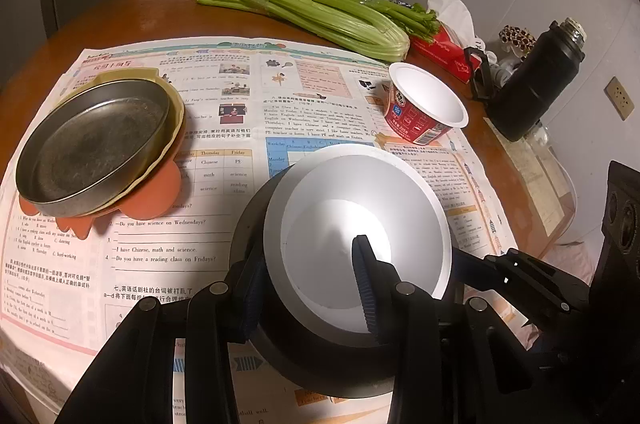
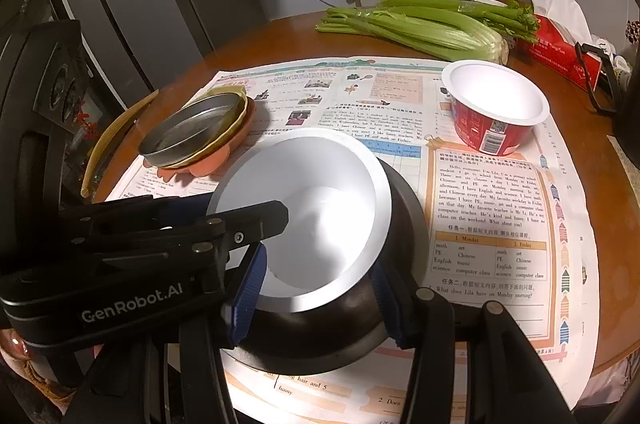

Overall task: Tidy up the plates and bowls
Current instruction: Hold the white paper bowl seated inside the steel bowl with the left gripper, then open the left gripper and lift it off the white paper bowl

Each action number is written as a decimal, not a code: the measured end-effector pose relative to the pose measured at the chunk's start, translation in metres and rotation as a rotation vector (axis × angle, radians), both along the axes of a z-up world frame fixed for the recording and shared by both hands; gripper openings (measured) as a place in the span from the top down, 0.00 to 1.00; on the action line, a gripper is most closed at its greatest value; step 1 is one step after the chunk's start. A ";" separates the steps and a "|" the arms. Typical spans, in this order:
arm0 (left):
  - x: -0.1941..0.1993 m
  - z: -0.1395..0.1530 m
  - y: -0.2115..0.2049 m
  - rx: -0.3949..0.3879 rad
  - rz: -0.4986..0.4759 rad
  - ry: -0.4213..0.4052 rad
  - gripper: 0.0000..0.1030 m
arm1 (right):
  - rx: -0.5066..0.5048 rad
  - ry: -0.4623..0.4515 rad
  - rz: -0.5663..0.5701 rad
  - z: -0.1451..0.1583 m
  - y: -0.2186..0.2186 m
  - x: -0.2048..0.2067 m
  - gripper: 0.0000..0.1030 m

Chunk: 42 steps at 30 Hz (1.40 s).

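1. Your left gripper (image 1: 312, 288) pinches the near wall of the white bowl (image 1: 360, 220), one finger inside and one outside, fingers narrow.
2. Your right gripper (image 2: 316, 296) clamps the black bowl (image 2: 400, 224) from both sides; the white one sits nested in it, on the newspaper (image 2: 480, 224) at the worktop's near edge.
3. Done, as far as it shows: the steel plate (image 1: 96, 143) is stacked on a yellow plate and an orange one (left of the bowls).
4. Left: the red cup (image 2: 492, 111) stands apart, unstacked.
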<state>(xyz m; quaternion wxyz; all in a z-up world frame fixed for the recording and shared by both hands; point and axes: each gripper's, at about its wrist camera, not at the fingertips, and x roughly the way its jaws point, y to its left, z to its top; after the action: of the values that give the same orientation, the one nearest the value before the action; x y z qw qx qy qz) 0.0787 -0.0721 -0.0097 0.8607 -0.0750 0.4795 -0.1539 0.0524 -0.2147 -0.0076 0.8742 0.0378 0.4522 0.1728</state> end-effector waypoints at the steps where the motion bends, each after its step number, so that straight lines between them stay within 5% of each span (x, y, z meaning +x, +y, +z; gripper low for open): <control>1: 0.000 0.000 0.000 0.000 0.000 0.000 0.60 | 0.000 0.000 0.000 0.000 0.000 0.000 0.49; 21: -0.006 0.005 0.004 -0.017 0.009 -0.006 0.59 | 0.008 -0.014 -0.012 0.005 -0.004 -0.002 0.49; 42: -0.018 0.028 0.016 -0.046 0.031 -0.060 0.59 | 0.136 0.002 0.001 0.022 -0.012 -0.008 0.49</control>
<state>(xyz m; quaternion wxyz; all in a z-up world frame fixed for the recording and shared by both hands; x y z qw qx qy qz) 0.0602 -0.0559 0.0181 0.8749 -0.0977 0.4487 -0.1536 0.0445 -0.2271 0.0141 0.8691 0.0969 0.4405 0.2033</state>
